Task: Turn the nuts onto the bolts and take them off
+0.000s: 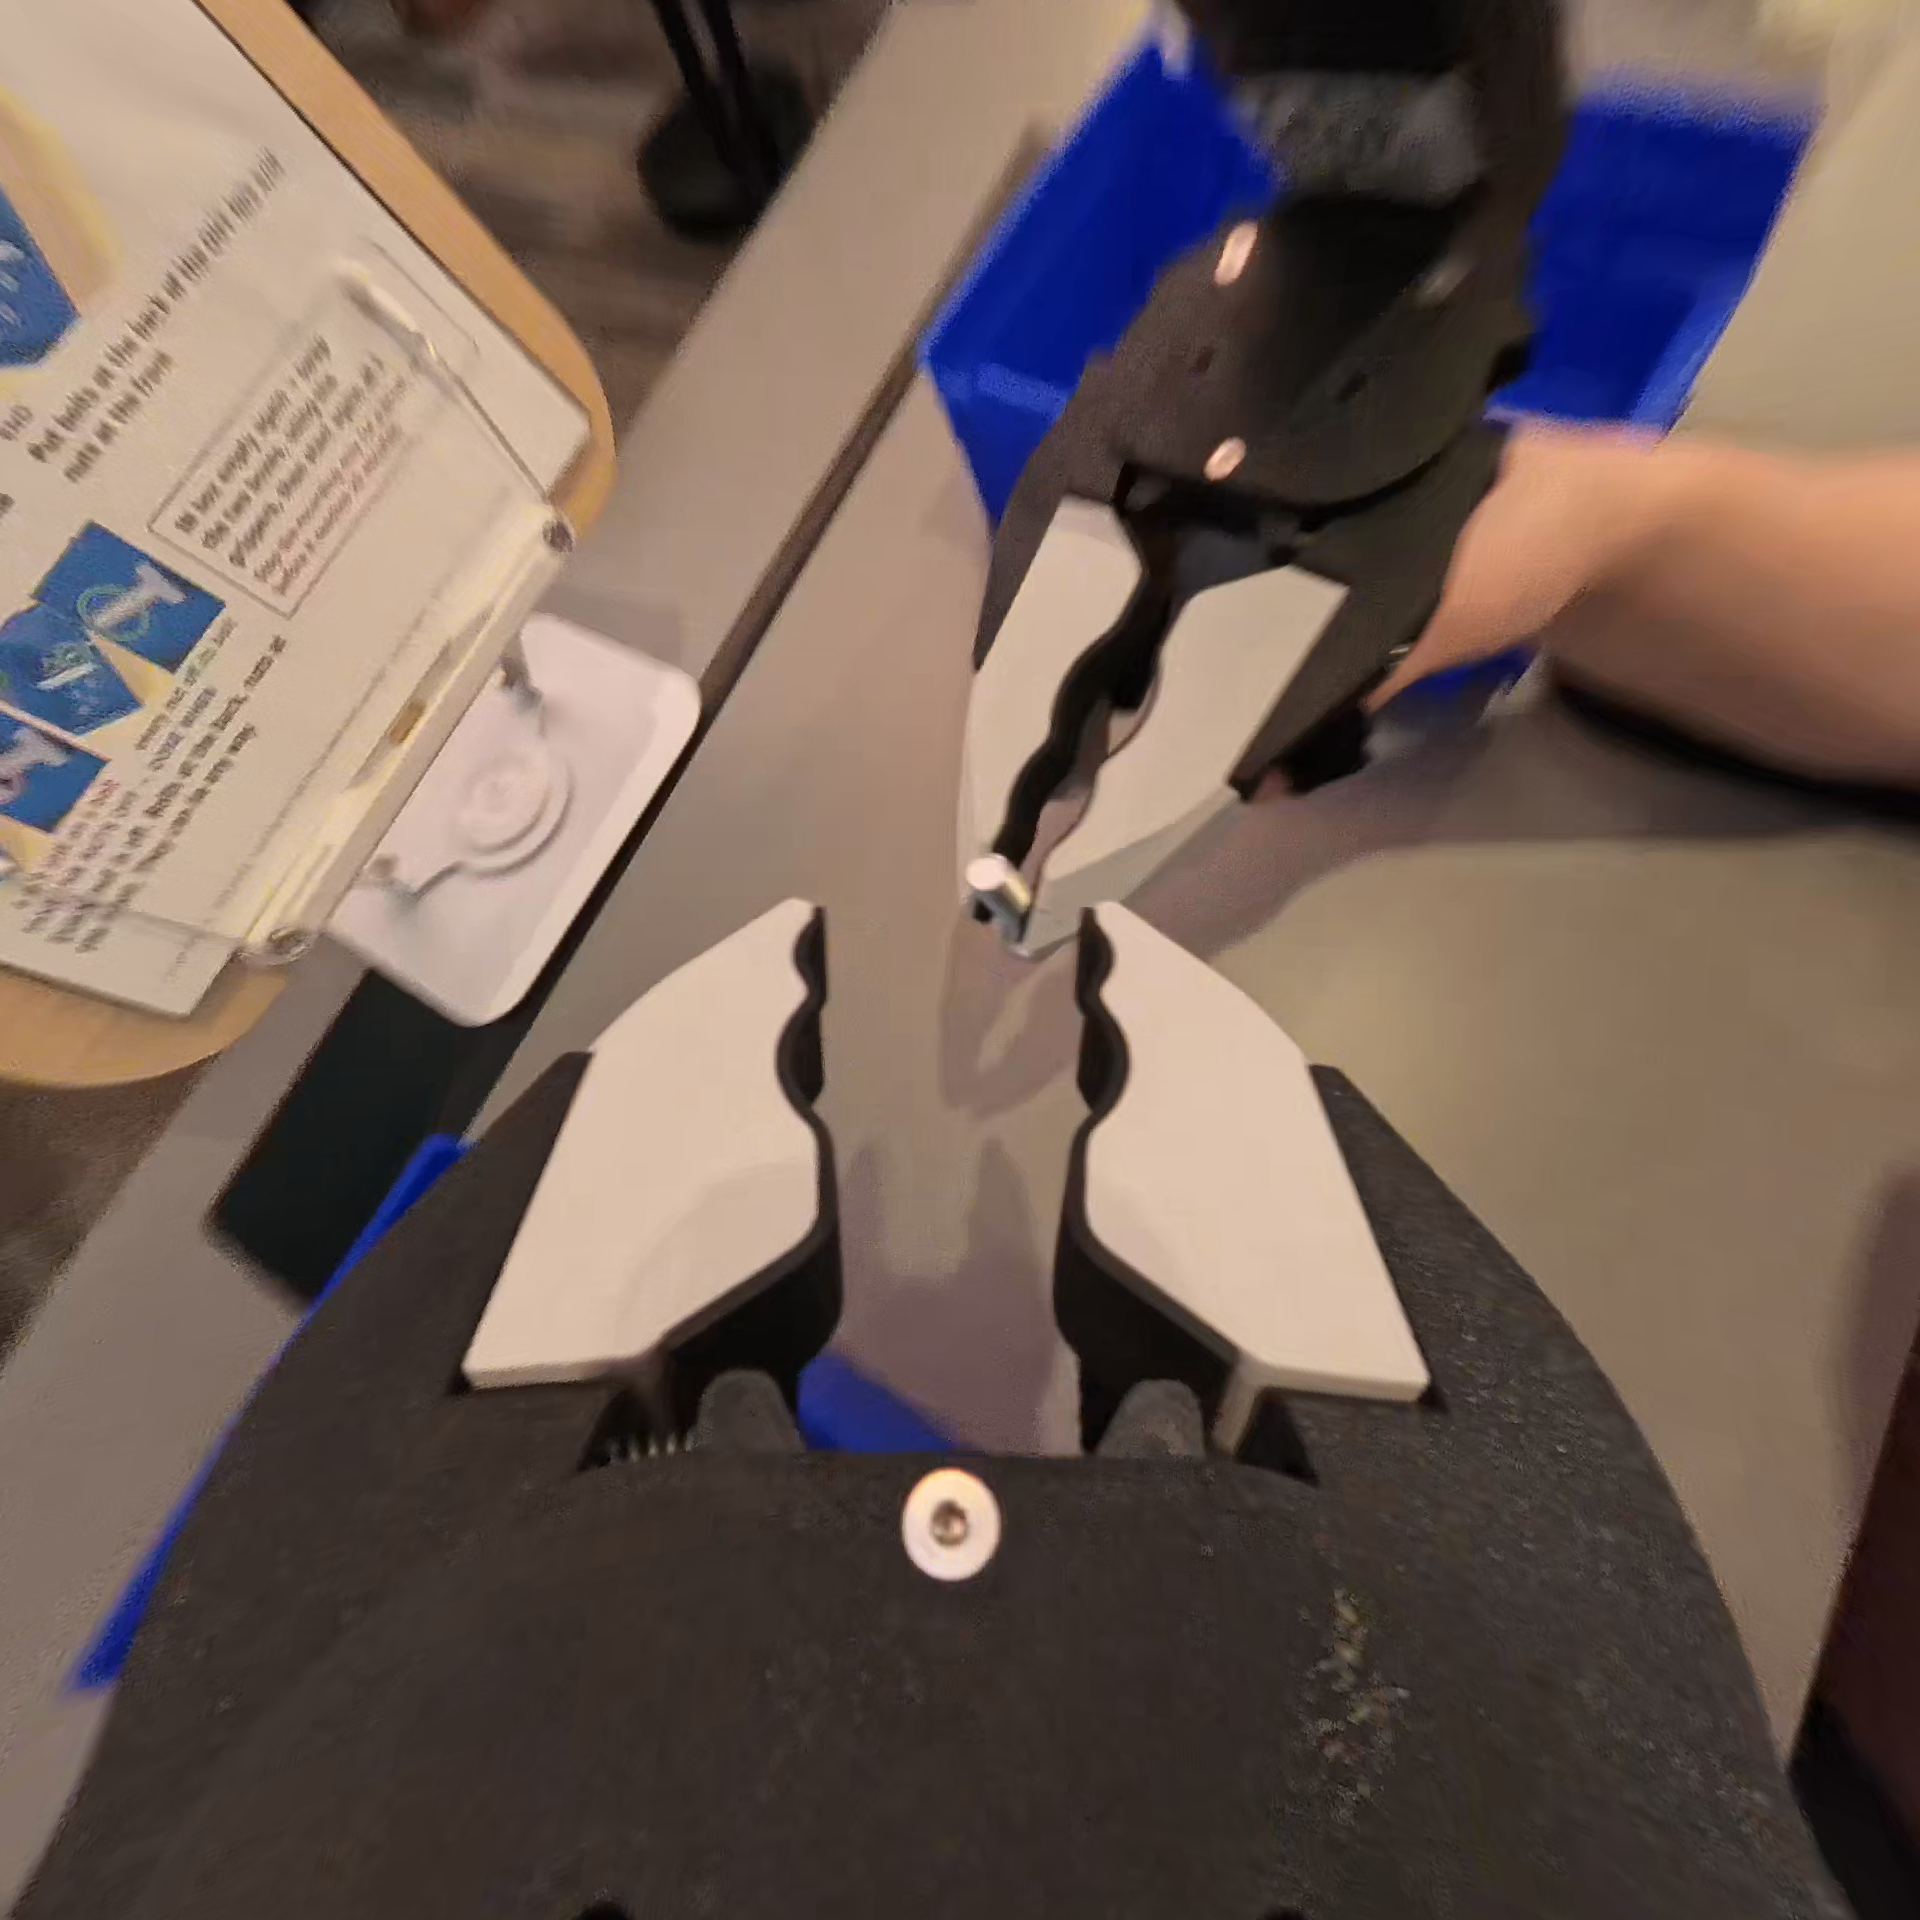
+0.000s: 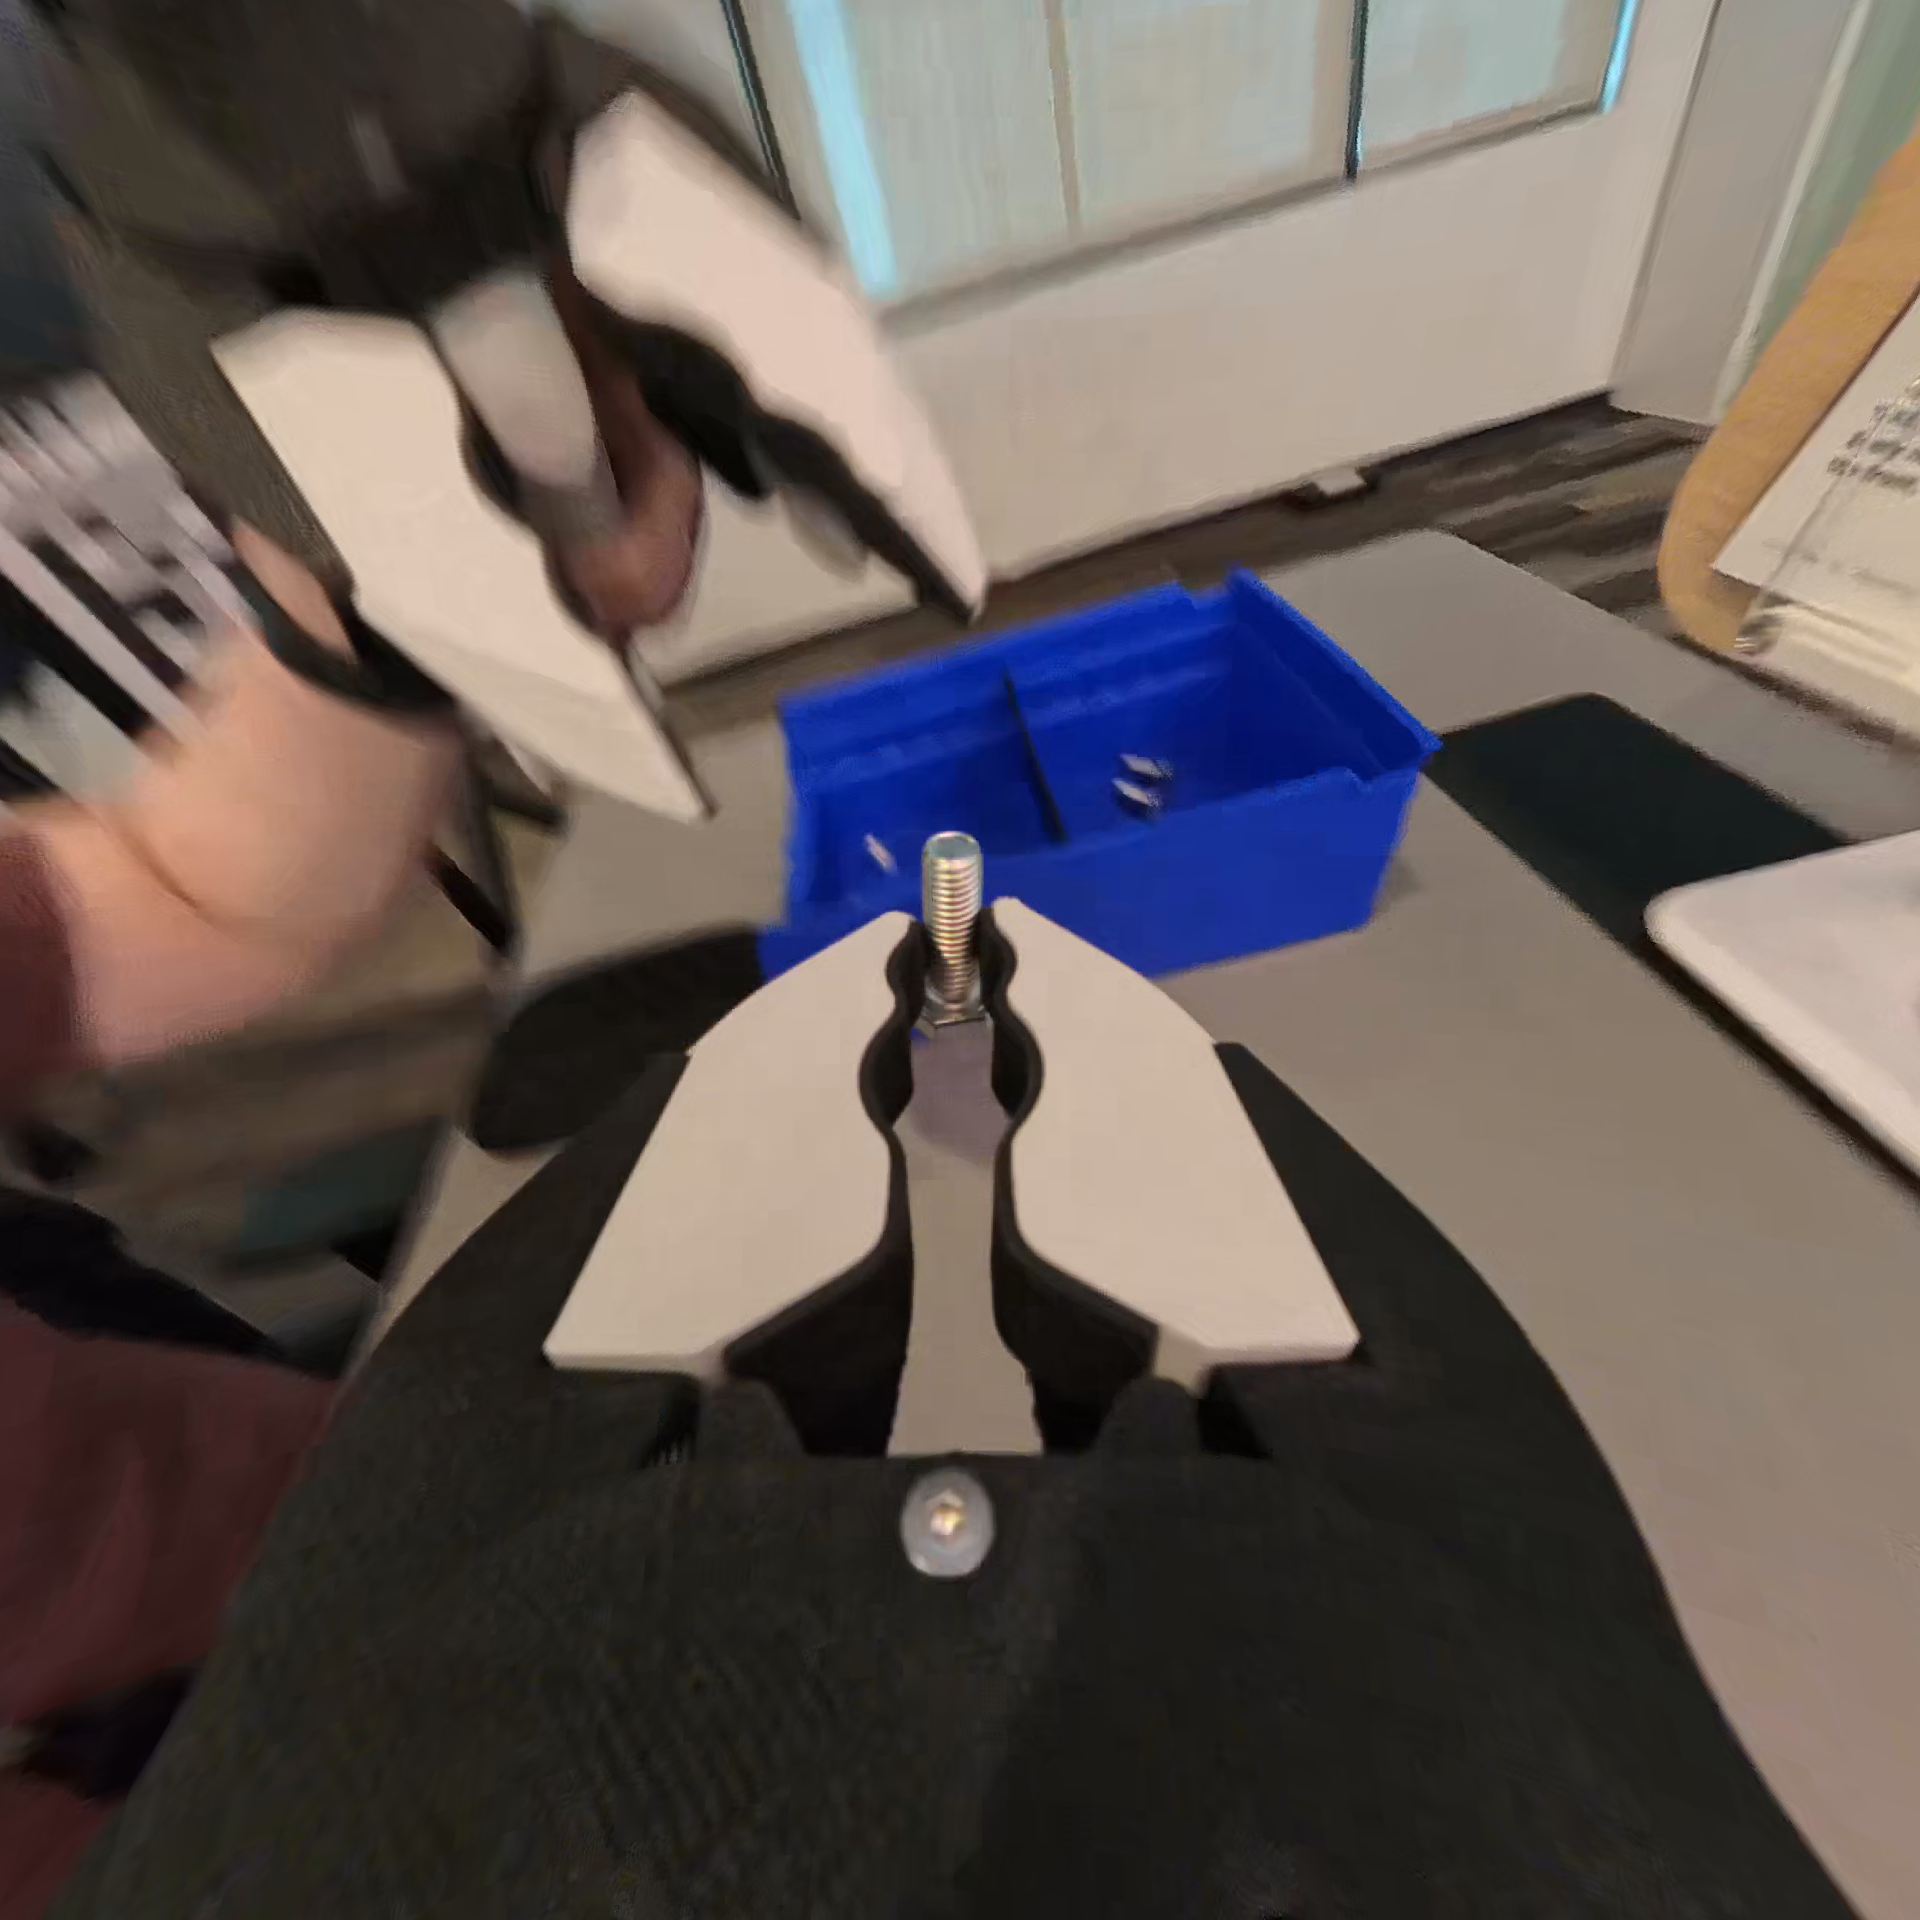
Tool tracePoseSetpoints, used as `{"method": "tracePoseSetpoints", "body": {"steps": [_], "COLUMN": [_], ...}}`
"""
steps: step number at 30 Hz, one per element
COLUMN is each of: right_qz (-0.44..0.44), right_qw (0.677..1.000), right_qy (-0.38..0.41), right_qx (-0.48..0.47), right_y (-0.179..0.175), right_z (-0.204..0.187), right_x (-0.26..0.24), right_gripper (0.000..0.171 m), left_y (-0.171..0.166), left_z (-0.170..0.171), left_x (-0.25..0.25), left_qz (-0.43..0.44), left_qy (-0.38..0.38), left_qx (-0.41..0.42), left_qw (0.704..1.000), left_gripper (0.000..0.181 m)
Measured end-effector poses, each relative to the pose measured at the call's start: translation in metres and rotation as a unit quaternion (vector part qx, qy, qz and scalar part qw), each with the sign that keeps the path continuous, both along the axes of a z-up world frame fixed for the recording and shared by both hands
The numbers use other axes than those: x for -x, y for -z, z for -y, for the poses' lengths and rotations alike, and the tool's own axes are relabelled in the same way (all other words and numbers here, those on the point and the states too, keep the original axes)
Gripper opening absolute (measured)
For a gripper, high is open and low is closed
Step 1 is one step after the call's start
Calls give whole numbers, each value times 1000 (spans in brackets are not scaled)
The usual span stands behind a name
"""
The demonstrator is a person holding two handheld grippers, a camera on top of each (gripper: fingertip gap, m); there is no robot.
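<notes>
Right wrist view: our right gripper [image 2: 951, 914] clamps the bolt [image 2: 951, 914] at its head, threaded shank pointing far, toward the blue bin [image 2: 1195, 883]. Our left gripper [image 1: 951, 935], parted and empty, hovers near the bolt tip [image 1: 997, 894]. We should align axes before threading. Only this view shows nuts [image 2: 1138, 784] binned; the left shows an instruction sheet [image 1: 208, 582].

A grey table [image 2: 1403, 1091] carries a blue bin [image 2: 1101, 894] with a dark divider [image 2: 1034, 753] splitting it into two compartments. A white tray [image 1: 561, 831] sits on the table beside a tan wooden board [image 1: 540, 343]. The board holds a printed instruction sheet [image 1: 177, 343] under a clear plastic clip [image 1: 416, 582]. White panelled windows [image 2: 1226, 125] stand behind the table.
</notes>
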State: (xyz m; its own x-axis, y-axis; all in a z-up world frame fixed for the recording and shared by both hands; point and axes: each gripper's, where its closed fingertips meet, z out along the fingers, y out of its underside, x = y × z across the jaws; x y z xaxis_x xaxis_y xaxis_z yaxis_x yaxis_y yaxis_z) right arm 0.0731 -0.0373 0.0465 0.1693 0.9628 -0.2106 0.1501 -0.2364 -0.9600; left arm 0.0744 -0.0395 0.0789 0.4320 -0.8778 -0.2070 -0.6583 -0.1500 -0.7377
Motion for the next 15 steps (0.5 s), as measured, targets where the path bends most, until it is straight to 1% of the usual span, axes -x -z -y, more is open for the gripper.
{"method": "tracePoseSetpoints", "body": {"steps": [1, 3, 4, 8, 10, 15], "right_qz": [-52, -127, -140, -156, -154, -140], "right_qw": [998, 989, 987, 987, 987, 988], "right_qy": [-8, -28, -33, -31, -44, -57], "right_qx": [39, 77, 77, 26, 11, -20], "right_y": [-12, -31, -36, -48, -51, -53], "right_z": [0, 0, 1, 6, 13, 21], "right_x": [-3, -11, -14, -17, -17, -17], "right_gripper": [10, 10, 10, 10, 10, 10], "left_y": [-7, -10, -6, 11, 15, 11], "left_z": [4, 13, 16, 25, 21, 15], "left_x": [-3, -9, -13, -36, -41, -46], "left_qz": [62, 158, 184, 238, 242, 247], "left_qy": [5, 20, 21, 42, 34, 26], "left_qx": [12, 37, 43, 46, 30, -19], "left_qw": [998, 987, 982, 969, 969, 969], "left_gripper": [50, 42, 40, 41, 41, 41]}}
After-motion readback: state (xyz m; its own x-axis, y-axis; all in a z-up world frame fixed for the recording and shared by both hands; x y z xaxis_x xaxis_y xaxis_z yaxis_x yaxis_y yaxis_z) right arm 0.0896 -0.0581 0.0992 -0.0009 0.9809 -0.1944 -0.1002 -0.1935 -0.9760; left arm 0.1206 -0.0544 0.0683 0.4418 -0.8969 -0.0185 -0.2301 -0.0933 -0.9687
